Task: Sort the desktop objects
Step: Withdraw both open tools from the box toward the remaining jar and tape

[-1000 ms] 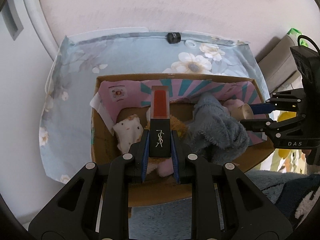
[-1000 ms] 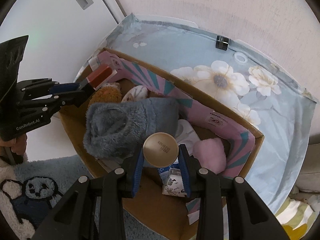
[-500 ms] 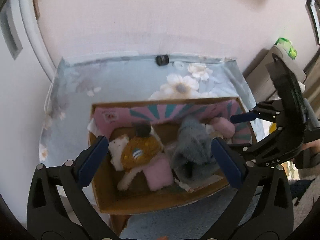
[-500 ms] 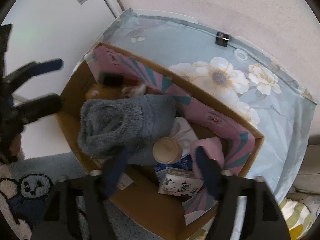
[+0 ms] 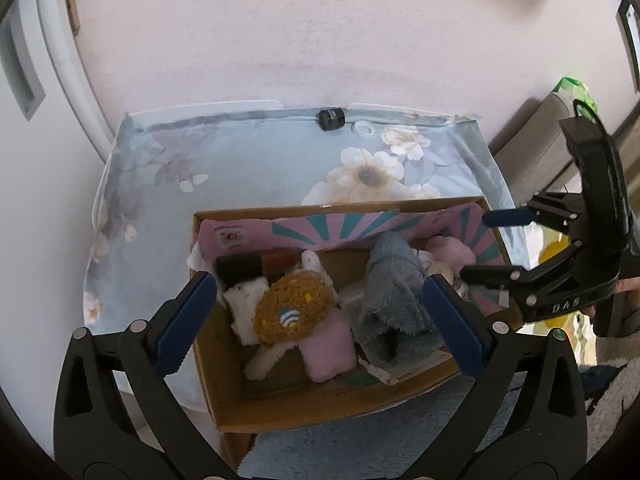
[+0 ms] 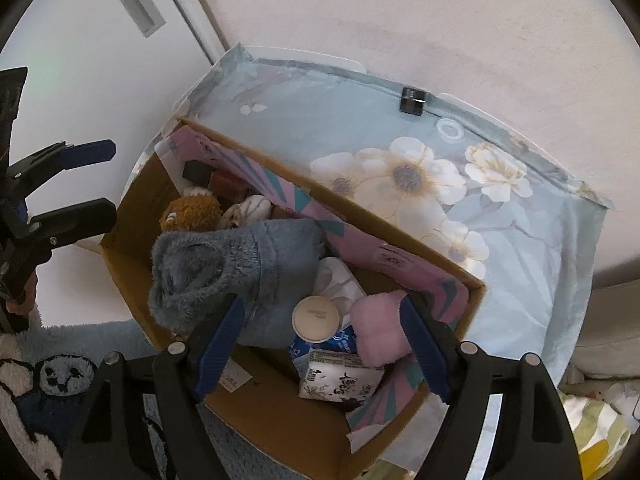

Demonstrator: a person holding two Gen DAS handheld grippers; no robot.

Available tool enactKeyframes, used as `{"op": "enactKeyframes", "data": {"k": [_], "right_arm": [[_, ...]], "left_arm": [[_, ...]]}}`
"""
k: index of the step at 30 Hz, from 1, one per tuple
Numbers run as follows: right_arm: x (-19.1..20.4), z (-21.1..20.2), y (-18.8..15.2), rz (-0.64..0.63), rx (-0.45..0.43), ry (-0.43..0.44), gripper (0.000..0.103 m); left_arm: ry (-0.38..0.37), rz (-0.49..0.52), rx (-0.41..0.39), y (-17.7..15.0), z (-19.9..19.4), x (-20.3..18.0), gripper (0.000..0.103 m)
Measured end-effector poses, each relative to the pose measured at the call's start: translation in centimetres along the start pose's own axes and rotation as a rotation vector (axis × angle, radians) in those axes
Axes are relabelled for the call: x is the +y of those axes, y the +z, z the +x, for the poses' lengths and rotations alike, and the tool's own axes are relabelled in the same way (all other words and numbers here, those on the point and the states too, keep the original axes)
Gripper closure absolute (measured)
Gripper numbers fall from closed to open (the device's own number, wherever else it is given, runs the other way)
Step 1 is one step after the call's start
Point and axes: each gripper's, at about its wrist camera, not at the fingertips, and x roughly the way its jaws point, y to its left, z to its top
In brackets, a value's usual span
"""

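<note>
Both grippers hover over the box (image 5: pixel 304 408), holding nothing. The left gripper (image 5: pixel 320 320) gapes fully; the right gripper (image 6: pixel 320 354) stands partly open, cup (image 6: pixel 316 318) between its fingers (image 6: pixel 218 350), apparently below them.

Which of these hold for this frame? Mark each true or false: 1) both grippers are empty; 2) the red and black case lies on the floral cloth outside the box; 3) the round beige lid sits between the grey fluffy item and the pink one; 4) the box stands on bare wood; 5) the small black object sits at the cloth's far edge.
1. True: the left gripper and the right gripper stand open with nothing between the fingers.
2. False: the red and black case lies inside the cardboard box, by its far wall.
3. True: the round beige lid sits between the grey fluffy item and the pink item.
4. False: the box stands on the floral cloth.
5. True: the small black object is there.
</note>
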Motion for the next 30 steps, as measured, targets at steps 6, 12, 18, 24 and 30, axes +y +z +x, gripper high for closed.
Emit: {"op": "enactKeyframes", "data": {"k": [6, 12, 18, 24, 30], "right_arm": [[-2.3, -3.1, 1.2, 0.063, -0.125, -0.114, 0.026], [-5.1, -3.0, 1.5, 0.137, -0.103, -0.163, 0.026], [-6.7, -3.3, 1.8, 0.167, -0.106, -0.175, 0.026], [-7.6, -3.8, 3.4, 0.133, -0.133, -0.209, 0.026], [-10.2, -2.9, 5.5, 0.151, -0.185, -0.107, 0.026]], "left_arm": [[-0.005, 0.036, -0.034, 1.2, -0.6, 0.4, 0.001], [-0.008, 0.058, -0.054, 3.1, -0.8, 1.0, 0.001], [-0.041, 0.1, -0.057, 6.1, -0.7, 1.1, 0.001], [-0.019, 0.127, -0.086, 10.1, -0.5, 0.8, 0.001], [-0.064, 0.061, -0.04, 13.9, 3.2, 1.3, 0.001]]}}
